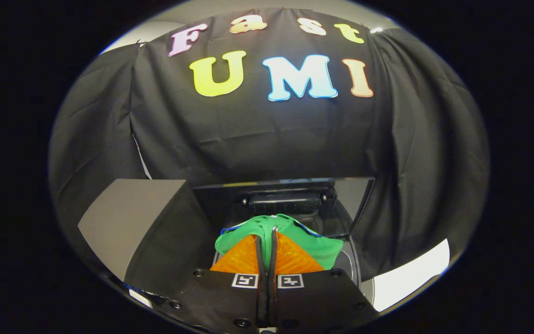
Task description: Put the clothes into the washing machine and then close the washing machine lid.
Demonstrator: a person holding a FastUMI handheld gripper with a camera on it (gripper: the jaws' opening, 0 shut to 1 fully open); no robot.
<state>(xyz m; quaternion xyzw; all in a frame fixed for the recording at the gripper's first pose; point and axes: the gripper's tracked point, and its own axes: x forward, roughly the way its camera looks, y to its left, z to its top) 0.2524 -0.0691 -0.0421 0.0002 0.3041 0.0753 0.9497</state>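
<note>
My gripper (267, 234) is shut on a green garment (322, 248), pinched between its two orange fingers (241, 260). The cloth bunches over and around the fingertips, with a thin blue trim along its edges. Just beyond and below it stands the washing machine (355, 264), its dark glossy lid (285, 195) raised upright behind the opening. The garment hangs over the machine's opening, and the drum itself is hidden by the cloth and my fingers.
A grey-topped box or surface draped in black cloth (132, 218) stands to the left of the machine. The booth's black cloth wall (257, 134) hangs close behind. A bright white patch of floor or table (415, 273) shows to the right.
</note>
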